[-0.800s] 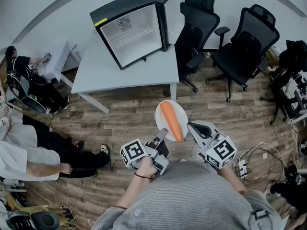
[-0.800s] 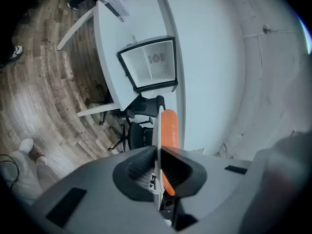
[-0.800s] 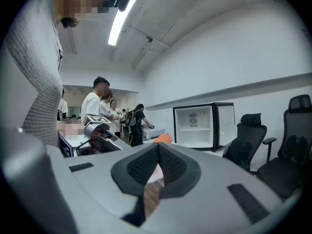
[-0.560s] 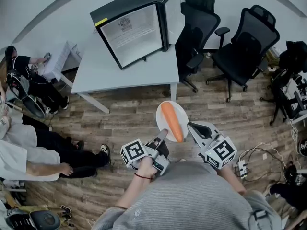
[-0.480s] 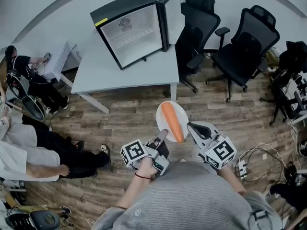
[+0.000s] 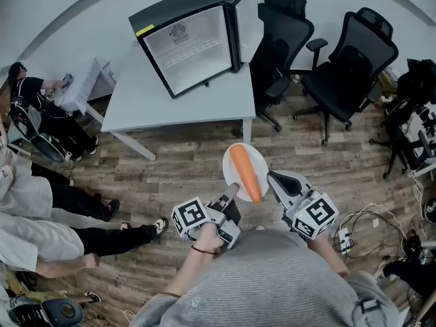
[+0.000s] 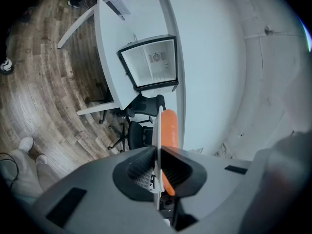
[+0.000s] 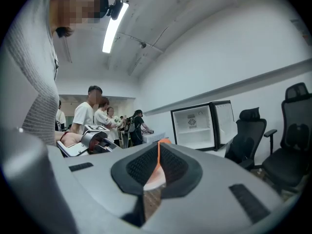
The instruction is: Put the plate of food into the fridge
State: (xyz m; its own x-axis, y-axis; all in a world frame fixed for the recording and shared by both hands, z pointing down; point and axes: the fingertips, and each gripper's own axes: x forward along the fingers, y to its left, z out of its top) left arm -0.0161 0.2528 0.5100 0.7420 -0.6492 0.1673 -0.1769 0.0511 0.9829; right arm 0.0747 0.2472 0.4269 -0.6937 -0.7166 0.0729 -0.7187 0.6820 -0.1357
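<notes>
A white plate [image 6: 232,163] carrying one long orange carrot [image 6: 244,173] hangs over the wood floor in front of me. My left gripper [image 6: 232,189] is shut on the plate's near left rim. My right gripper [image 6: 272,178] is shut on its near right rim. In the left gripper view the plate [image 7: 157,126] shows edge-on between the closed jaws of that gripper [image 7: 157,168], the carrot [image 7: 169,130] to its right. The right gripper [image 8: 157,173] pinches the plate's edge [image 8: 155,180] too. The black mini fridge [image 6: 185,41] stands open on the grey table [image 6: 178,102], beyond the plate.
The fridge door [image 6: 245,18] swings out to the right. Two black office chairs [image 6: 281,41] [image 6: 353,54] stand right of the table. People [image 6: 41,206] stand and sit at the left. Cables and a power strip [image 6: 351,225] lie on the floor at the right.
The plate and both grippers have drifted very slightly to the right. A person at the left has shifted their legs and stepped.
</notes>
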